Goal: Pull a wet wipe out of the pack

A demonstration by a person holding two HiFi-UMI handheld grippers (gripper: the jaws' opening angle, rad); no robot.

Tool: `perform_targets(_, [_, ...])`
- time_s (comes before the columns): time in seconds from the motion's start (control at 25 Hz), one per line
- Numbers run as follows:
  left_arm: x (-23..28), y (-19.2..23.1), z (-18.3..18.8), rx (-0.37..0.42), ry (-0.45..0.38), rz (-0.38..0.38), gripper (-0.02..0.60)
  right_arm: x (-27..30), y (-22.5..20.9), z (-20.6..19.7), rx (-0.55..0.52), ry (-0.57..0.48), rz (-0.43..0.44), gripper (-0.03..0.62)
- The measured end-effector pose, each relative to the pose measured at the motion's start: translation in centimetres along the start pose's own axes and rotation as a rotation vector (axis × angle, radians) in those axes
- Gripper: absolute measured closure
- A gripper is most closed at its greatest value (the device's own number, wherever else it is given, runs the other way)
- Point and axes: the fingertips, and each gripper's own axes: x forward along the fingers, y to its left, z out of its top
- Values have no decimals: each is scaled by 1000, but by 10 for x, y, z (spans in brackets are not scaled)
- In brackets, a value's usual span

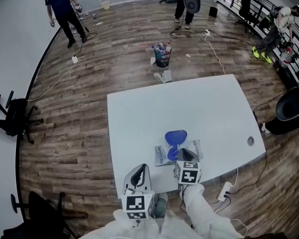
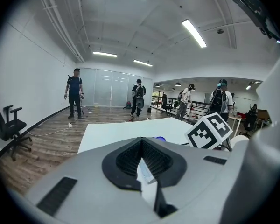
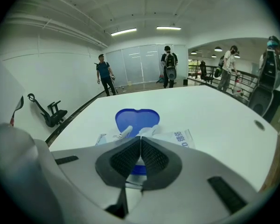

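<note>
The right claw [image 3: 140,138] pinches a soft white wipe [image 3: 125,132] from the glossy pack [image 3: 179,138] with its heart-shaped blue lid [image 3: 136,118]; the left claw [image 2: 141,140] is closed.

A white table [image 1: 199,103] is showing a smooth, matt top. The floor [image 1: 84,113] is looking like wood-grain planks that are catching a faint sheen. The wet wipe pack [image 3: 179,138] is reading as thin, crinkly plastic film, glossy and partly see-through, while its blue lid [image 3: 136,118] is appearing as stiff, smooth plastic. A wet wipe [image 3: 123,133] is poking up as soft, limp white cloth. The right gripper [image 3: 140,140] and left gripper [image 2: 141,140] are wearing matt grey plastic shells with black, finely ribbed, rubbery pads [image 3: 154,158]. The marker cube [image 1: 188,172] is looking matt, like printed paper. White sleeves [image 1: 209,215] are showing as crumpled cloth.
</note>
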Motion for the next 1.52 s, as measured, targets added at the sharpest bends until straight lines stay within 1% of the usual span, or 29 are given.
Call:
perform_targets(0.28, [-11, -4, 3, 1, -22, -17, 572, -14, 7, 7, -3, -34, 2, 579])
perform_targets(0.6, [-21, -4, 4, -1, -35, -16, 572, -24, 16, 15, -12, -61, 13, 579])
perform_targets(0.96, [-21, -13, 14, 0, -59, -34, 572, -33, 18, 28, -2, -92, 21, 579])
perform_targets(1.2, [-20, -19, 15, 3, -66, -48, 572, -39, 17, 37, -8, -120, 24, 579])
perform_targets(1.52, [-18, -24, 15, -3, -66, -59, 572, -51, 18, 51, 12, -157, 48, 579])
